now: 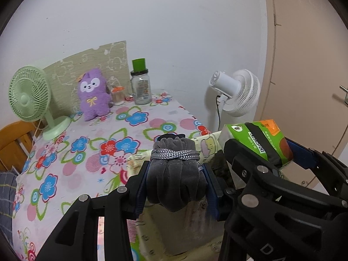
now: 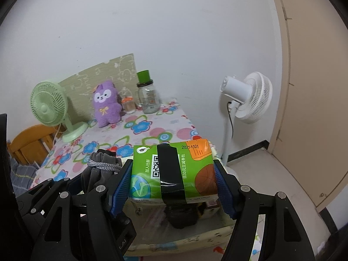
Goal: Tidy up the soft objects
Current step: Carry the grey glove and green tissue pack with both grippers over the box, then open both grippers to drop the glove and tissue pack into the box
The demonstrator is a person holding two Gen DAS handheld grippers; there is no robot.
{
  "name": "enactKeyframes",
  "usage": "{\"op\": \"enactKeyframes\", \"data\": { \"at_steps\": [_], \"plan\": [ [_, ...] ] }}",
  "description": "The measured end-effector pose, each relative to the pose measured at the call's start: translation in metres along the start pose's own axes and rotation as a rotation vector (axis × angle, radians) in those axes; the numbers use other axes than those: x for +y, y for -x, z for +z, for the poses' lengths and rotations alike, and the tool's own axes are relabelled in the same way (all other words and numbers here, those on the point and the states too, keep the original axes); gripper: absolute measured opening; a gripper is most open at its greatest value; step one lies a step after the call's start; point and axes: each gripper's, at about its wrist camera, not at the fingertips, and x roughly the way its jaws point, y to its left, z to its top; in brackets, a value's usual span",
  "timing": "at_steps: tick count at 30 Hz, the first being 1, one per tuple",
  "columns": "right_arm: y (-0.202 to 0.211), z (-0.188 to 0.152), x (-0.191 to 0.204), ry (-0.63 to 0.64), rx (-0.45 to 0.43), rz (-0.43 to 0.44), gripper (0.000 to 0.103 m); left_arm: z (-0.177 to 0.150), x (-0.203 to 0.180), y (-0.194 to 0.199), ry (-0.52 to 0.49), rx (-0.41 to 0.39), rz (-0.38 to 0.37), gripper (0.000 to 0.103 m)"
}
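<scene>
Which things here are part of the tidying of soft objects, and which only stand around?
Job: grey pouch, tissue pack, storage box, perhaps purple plush.
Around: green fan, white fan, jar, small bottle.

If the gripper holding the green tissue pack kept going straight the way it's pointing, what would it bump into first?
Probably the flowered tabletop. The right gripper, shut on the tissue pack, tilts downward over the fabric box toward it. Depth is hard to judge.
</scene>
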Motion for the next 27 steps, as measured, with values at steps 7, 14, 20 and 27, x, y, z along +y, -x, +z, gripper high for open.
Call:
{"op": "enactKeyframes", "data": {
  "at_steps": [7, 14, 20, 27],
  "plan": [
    [-0.012, 0.0, -0.016, -0.027, 0.02, -0.021, 0.073, 0.002, -0.011, -0.016, -0.018, 0.03, -0.021, 0.047],
    [-0.023, 0.0, -0.025, -0.042, 0.041, -0.029, 0.073, 0.007, -0.012, -0.035, -0.04, 0.068, 0.019, 0.056],
    [-0.031, 0.0, -0.025, -0.047, 0.053, -0.021, 0.073, 0.006, -0.011, -0.037, -0.045, 0.075, 0.014, 0.074],
    [-0.034, -0.003, -0.02, -0.043, 0.069, -0.011, 0.073, 0.001, -0.006, -0.033, -0.058, 0.07, 0.041, 0.081]
  ]
}}
